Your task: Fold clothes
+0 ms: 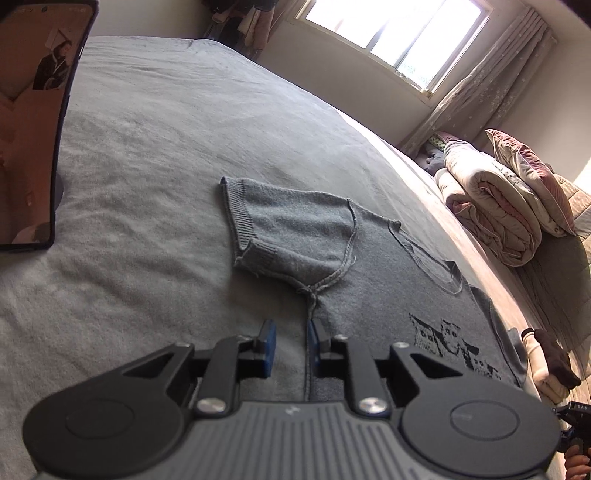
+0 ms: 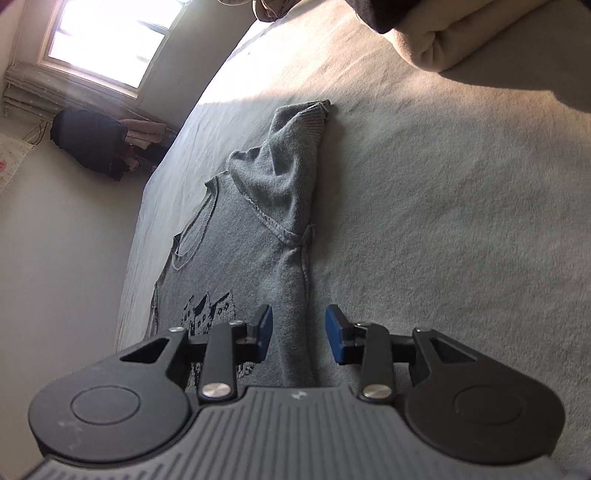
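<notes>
**Sweater laid flat on bed, both sleeves still to be dealt with**

A wide grey bed (image 1: 155, 155) fills the room below a bright window (image 1: 399, 33), and on it a grey knit sweater (image 1: 369, 280) lies spread with its patterned front up (the dark motif looks like a row of houses). One sleeve (image 1: 288, 229) sits doubled back near the shoulder; the other sleeve (image 2: 291, 166) lies bunched along the side seam. The left gripper (image 1: 290, 345) hangs over the side seam, jaws narrowly parted and pinching nothing. The right gripper (image 2: 299, 334) stands wider apart, straddling the opposite edge, its pads clear of the cloth. The step in hand appears to be the side fold: next, each gripper likely has to drop onto an edge, close on the knit and carry it toward the middle. The hem is hidden beneath both tools. A screen (image 1: 33, 122) at the bed's far side is cut off, and folded bedding (image 1: 498, 206) near the window is only partly seen.
</notes>
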A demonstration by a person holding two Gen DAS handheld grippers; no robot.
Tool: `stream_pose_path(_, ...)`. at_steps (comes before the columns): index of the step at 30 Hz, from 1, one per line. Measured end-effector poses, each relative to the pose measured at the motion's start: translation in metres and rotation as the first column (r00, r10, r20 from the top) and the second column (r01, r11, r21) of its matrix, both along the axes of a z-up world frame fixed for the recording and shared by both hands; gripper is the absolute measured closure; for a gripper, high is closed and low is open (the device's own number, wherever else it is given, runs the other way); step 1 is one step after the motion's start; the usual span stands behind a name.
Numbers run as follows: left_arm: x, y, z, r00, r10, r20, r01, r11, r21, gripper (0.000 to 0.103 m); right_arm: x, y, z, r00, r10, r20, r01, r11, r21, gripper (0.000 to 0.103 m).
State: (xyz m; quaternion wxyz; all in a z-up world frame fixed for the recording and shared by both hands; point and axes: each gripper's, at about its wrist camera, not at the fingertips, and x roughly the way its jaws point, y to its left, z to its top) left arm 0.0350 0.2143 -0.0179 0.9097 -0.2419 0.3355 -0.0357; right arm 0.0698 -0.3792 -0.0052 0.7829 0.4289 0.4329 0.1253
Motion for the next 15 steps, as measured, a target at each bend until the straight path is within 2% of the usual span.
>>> stream_pose_path(4, -0.007, -0.020, 0.009, 0.998, -0.052, 0.028, 0.052, 0.999, 0.007, 0.085, -0.017, -0.014, -0.005, 0.999, 0.052, -0.013, -0.051, 0.996, 0.076, 0.066)
stream_pose_path(7, -0.010, -0.043, 0.016, 0.993, -0.110, 0.046, 0.110, 0.994, 0.013, 0.085, -0.028, -0.018, -0.008, 0.991, 0.132, -0.027, -0.128, 0.986, 0.107, 0.066)
stream_pose_path(12, -0.016, -0.092, 0.022, 0.971, -0.220, 0.096, 0.221, 0.975, 0.005, 0.082, -0.044, -0.015, -0.009, 0.966, 0.259, -0.024, -0.254, 0.960, 0.121, 0.066)
stream_pose_path(15, -0.017, -0.126, 0.014, 0.956, -0.280, 0.084, 0.283, 0.959, -0.026, 0.082, -0.052, -0.013, -0.012, 0.952, 0.306, -0.009, -0.302, 0.943, 0.139, 0.066)
